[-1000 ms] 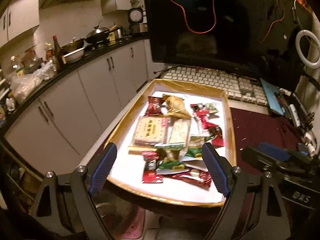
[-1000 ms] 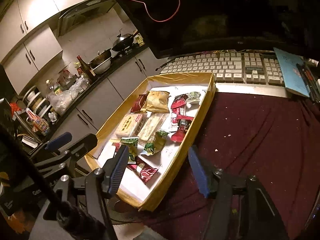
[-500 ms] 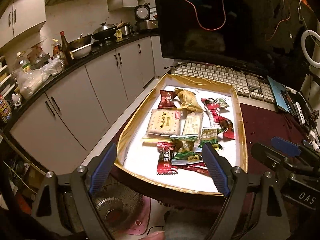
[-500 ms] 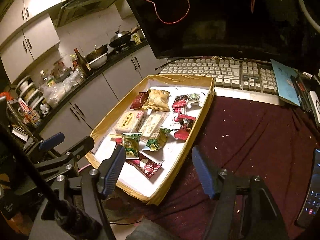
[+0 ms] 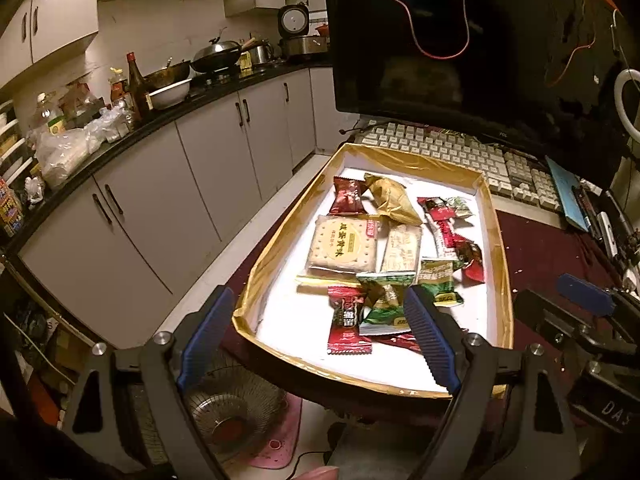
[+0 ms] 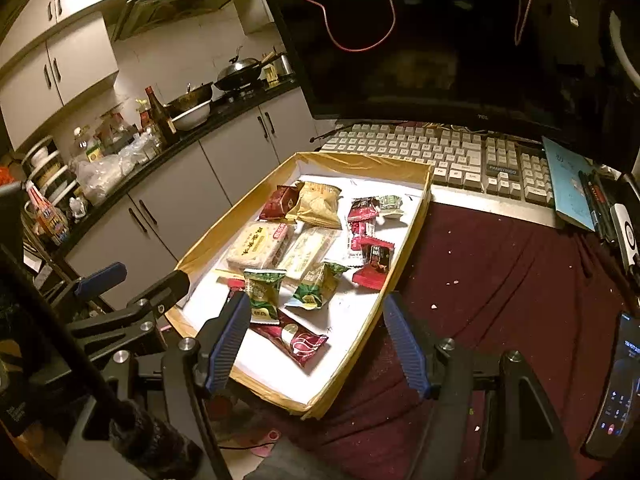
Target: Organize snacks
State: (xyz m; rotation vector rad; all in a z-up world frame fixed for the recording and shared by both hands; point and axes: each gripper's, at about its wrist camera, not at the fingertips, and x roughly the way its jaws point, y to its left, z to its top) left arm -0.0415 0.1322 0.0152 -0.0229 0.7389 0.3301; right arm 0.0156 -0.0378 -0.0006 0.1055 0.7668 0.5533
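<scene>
A shallow gold-rimmed box (image 5: 276, 240) (image 6: 404, 248) with a white floor holds several snack packets. Among them are a large cracker pack (image 5: 340, 244) (image 6: 258, 246), a tan pouch (image 5: 390, 196) (image 6: 320, 204), green packets (image 5: 386, 304) (image 6: 264, 292) and red packets (image 5: 348, 322) (image 6: 296, 338). My left gripper (image 5: 316, 340) is open and empty, held above the box's near end. My right gripper (image 6: 316, 344) is open and empty, above the box's near right corner. Each gripper shows at the edge of the other's view.
The box lies on a dark red cloth (image 6: 500, 280) at the table's left edge. Behind it are a keyboard (image 6: 432, 152) and a dark monitor (image 6: 440, 40). A phone (image 6: 618, 380) lies at the right. Kitchen cabinets (image 5: 160, 200) and a floor fan (image 5: 232, 420) are to the left.
Both grippers have drawn back and risen a little, so the box sits farther off and more of the floor and the phone show. The jaws stay open. The snacks have not moved.
</scene>
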